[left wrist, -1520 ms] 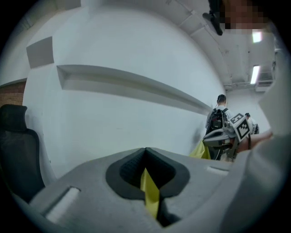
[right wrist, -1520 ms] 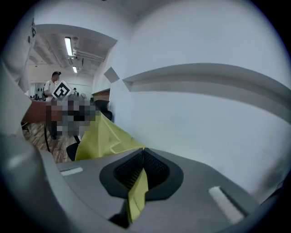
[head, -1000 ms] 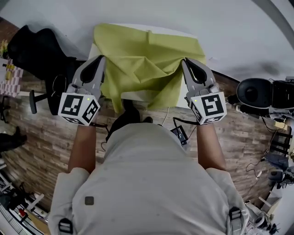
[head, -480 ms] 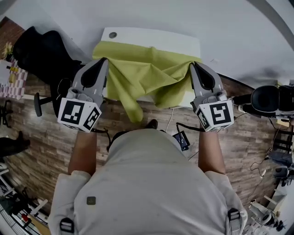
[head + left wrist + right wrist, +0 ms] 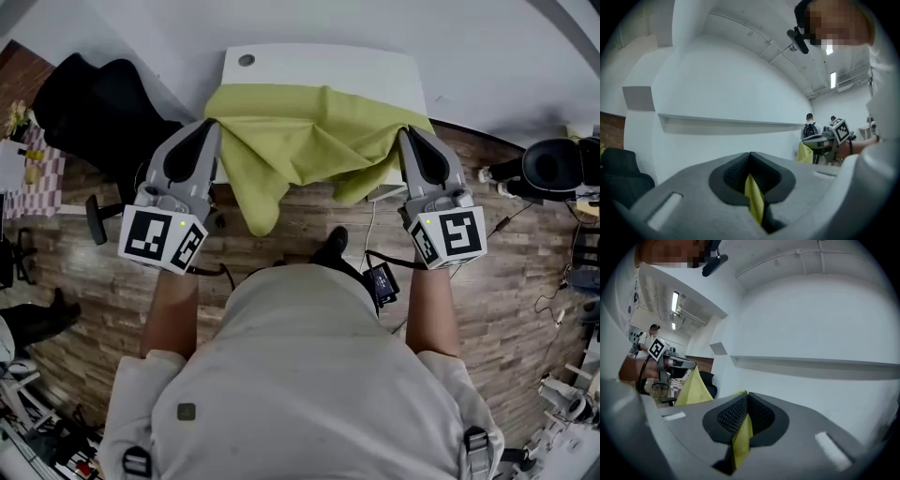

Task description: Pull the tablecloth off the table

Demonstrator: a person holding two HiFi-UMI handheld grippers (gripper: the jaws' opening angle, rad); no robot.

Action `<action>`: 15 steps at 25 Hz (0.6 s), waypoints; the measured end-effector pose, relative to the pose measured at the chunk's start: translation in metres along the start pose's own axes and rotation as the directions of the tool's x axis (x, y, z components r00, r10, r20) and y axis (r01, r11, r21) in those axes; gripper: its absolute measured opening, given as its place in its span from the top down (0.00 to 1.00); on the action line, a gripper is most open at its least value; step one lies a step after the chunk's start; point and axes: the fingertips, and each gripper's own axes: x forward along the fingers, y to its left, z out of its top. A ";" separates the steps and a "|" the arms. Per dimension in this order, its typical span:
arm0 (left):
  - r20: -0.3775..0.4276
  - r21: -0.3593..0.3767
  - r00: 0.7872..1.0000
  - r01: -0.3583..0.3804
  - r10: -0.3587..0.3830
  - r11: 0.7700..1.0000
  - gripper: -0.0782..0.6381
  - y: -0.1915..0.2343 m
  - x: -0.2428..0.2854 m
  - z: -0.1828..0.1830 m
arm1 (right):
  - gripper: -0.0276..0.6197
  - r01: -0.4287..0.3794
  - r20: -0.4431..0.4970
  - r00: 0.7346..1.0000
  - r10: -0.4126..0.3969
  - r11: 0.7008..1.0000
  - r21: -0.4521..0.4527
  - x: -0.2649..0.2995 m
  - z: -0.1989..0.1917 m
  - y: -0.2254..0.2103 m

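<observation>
At the near edge of the worktop, left claw and right claw, both clamped on the cloth, are dragging it farther off, baring more top.

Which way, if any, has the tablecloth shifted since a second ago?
Yes. The tablecloth has slid toward the person; the white table is now bare at its far end.

A white table was seen with its far part bare, and a small round dark spot was set near its far left corner. Its near part was covered by a bunched yellow-green tablecloth, one fold hung over the near edge above the wood-plank floor.
</observation>
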 end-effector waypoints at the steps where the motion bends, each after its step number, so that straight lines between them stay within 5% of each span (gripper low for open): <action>1: 0.001 -0.001 1.000 0.010 -0.010 1.000 0.89 0.003 -0.009 -0.002 | 0.94 0.011 -0.001 1.000 -0.011 1.000 0.003 -0.004 0.000 0.010; 15: 0.084 -0.021 0.995 0.049 -0.047 0.999 0.88 0.006 -0.080 0.018 | 0.94 0.055 -0.006 0.998 -0.056 0.997 -0.053 -0.052 0.042 0.071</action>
